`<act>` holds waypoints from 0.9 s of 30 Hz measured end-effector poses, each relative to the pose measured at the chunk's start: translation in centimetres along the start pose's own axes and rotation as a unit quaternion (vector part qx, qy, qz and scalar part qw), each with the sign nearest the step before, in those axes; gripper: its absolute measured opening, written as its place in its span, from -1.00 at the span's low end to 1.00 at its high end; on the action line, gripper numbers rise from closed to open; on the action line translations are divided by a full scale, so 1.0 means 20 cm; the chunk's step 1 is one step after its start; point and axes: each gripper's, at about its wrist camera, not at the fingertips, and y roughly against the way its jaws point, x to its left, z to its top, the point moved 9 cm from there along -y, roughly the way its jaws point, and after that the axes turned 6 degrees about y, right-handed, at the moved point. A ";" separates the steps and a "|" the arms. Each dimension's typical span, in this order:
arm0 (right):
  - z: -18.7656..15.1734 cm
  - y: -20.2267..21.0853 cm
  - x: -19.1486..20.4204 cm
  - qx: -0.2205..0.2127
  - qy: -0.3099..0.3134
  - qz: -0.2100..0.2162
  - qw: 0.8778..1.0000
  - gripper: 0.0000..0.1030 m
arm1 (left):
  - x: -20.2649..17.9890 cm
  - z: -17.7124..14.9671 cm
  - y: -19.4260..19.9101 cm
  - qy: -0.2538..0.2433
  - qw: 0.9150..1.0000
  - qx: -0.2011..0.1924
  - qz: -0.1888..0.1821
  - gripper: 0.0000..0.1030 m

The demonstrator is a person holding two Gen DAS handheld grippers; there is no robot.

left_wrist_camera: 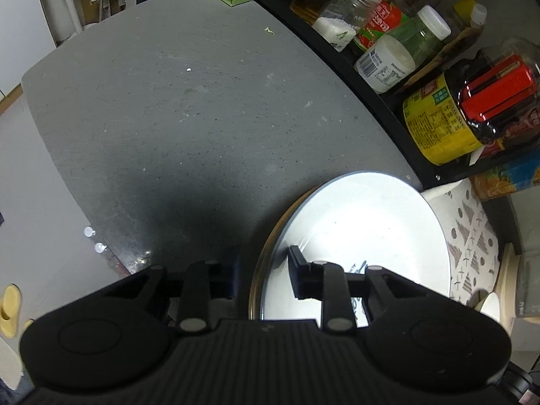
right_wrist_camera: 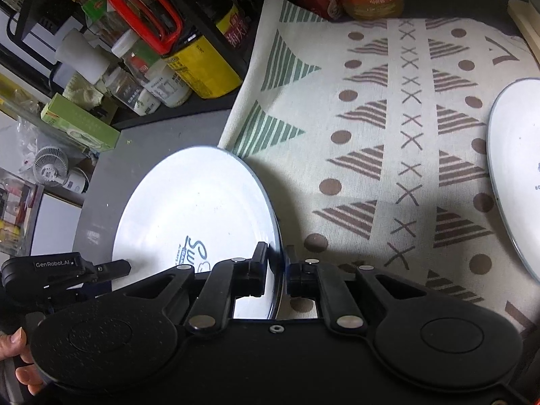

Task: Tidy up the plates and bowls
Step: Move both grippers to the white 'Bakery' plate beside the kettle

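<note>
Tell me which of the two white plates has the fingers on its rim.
The white plate with blue lettering, straddling the grey table's edge and the patterned cloth; both grippers' fingers flank its rim. The other plate lies untouched at the cloth's far right.

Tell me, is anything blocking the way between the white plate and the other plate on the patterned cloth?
Nothing visible does. The white plate sits at the patterned cloth's edge, and only bare cloth lies between it and the other plate.
</note>
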 end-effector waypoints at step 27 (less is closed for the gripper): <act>0.06 0.49 -0.12 -0.049 0.039 -0.011 0.998 0.59 | -0.51 -0.17 0.18 -0.103 0.995 -0.004 -0.016 0.38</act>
